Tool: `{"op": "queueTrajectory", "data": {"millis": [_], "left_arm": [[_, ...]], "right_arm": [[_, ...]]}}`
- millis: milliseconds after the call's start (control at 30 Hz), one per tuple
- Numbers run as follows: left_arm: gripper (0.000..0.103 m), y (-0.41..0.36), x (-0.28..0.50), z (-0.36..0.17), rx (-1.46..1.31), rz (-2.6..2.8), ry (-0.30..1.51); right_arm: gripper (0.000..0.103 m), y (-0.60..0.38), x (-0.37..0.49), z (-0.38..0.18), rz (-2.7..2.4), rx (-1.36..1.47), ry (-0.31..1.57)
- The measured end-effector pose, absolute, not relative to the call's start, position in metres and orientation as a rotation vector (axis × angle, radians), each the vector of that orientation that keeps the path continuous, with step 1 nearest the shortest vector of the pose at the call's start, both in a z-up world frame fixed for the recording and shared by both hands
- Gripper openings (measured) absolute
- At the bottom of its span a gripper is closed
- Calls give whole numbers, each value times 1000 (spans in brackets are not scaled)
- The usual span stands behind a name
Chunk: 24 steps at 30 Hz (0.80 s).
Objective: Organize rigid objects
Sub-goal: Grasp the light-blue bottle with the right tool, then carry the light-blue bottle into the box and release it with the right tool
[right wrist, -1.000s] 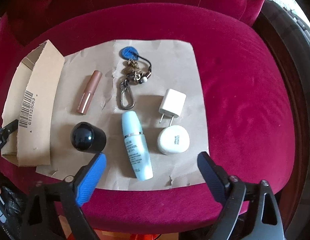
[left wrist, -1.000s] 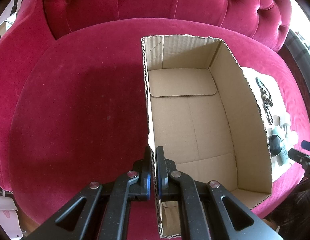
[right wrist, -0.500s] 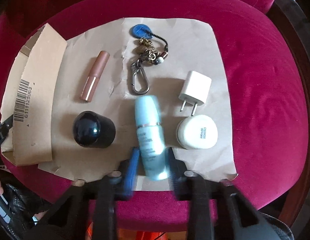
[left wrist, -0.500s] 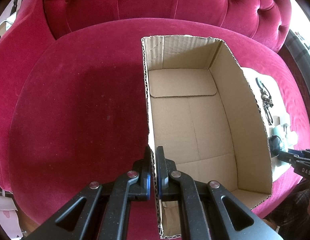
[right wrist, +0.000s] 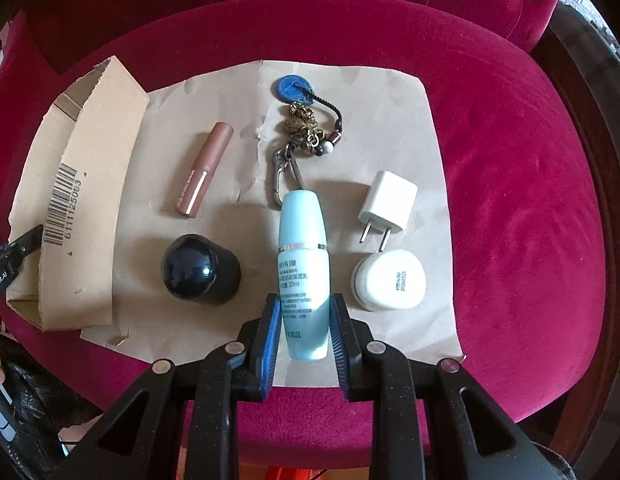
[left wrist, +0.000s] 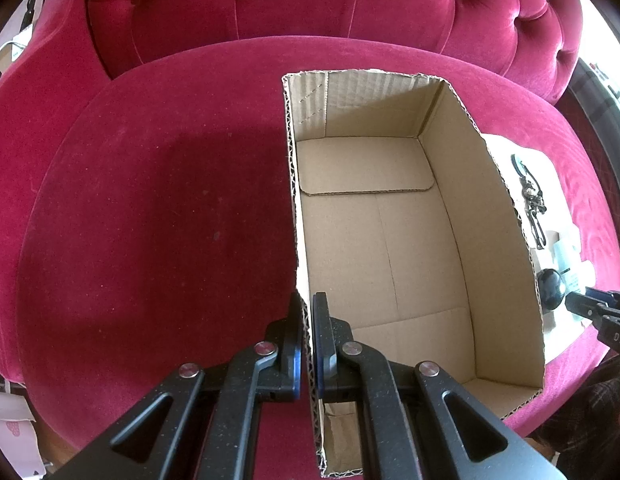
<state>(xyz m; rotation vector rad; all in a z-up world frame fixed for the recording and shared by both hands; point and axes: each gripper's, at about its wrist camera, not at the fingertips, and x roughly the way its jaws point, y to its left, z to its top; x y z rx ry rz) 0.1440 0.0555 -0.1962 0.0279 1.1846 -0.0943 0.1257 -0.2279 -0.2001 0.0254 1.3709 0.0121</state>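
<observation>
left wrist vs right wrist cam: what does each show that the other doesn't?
Left wrist only: the box's bare inside floor, and the left tongs shut on its near wall.

Right wrist only: lipstick, white charger, white jar, barcode, right tongs shut on the blue bottle.

Both: cardboard box, keychain, black cap, red velvet seat.

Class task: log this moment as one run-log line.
left tongs: shut on box wall | right tongs: shut on blue bottle | box empty
</observation>
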Motion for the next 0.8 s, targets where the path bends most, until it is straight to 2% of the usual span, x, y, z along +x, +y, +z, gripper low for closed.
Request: {"op": "queueTrajectory", "data": {"millis": [800], "left_arm": [[4, 56, 143, -196, 25, -95, 1184]], "right_arm": [[25, -202, 119, -136, 57, 15, 1295]]}}
